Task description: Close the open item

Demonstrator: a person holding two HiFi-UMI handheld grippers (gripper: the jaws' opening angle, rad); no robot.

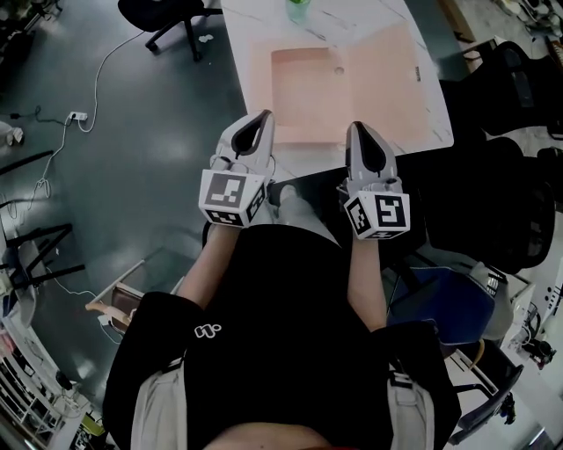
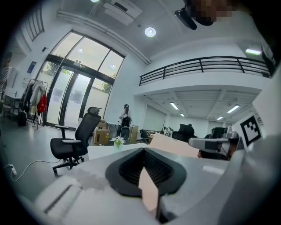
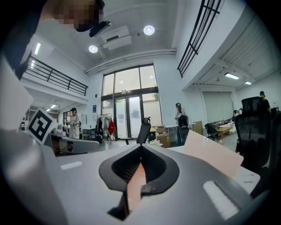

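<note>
Both tongs are pinched fully closed with nothing in them, left tongs [image 1: 261,119] and right tongs [image 1: 359,129] side by side at the near edge of the desk [image 1: 251,35].

What I'd worry about: the pink box [image 1: 303,83] looks like light card sitting loose on a smooth top. My guess is that a shove on the lid [image 1: 387,66] from low down or from one side only would make the whole thing skate away or spin instead of folding shut. If the lid gets flipped too fast it could land crooked on the tray rim and bounce back open. There's also a little green plant [image 1: 298,8] at the far edge of the desk, so a box pushed forward could knock it over.

As for where things sit, the box lies flat on the desk just ahead of both tips. Its shallow tray is in front of the left tongs. The lid is hinged on the right side and leans up and outward, in front of the right tongs and a bit beyond them. Neither tip looks to be touching the box yet, though from overhead they overlap its near edge, so I can't be sure.
</note>
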